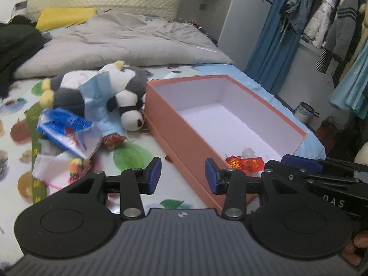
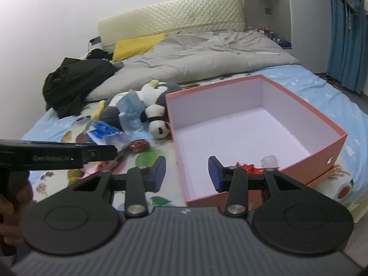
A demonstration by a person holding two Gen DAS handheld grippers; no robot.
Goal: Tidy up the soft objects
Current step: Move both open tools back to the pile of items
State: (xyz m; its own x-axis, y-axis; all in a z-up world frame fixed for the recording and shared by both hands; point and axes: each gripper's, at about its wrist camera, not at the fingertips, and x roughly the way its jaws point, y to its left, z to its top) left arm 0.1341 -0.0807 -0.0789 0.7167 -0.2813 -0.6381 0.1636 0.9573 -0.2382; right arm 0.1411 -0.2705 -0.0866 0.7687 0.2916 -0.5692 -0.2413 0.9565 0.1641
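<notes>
Both jaws part-open, empty: left gripper point(image 1: 182, 176), right gripper point(image 2: 186, 173). Between picks; next: panda plush point(image 1: 128, 108) into orange box point(image 1: 181, 138).

A rumpled grey duvet point(image 2: 207, 55) lies across the far half of the bed, with a yellow pillow point(image 2: 138, 44) at its upper left against the quilted cream headboard point(image 2: 170, 20). A heap of black clothing point(image 2: 73, 82) sits at the left edge of the mattress. At the upper right of the left wrist view, jackets point(image 1: 322, 23) hang beside a blue curtain point(image 1: 273, 43), and a small bin point(image 1: 304, 112) stands on the floor below.
</notes>
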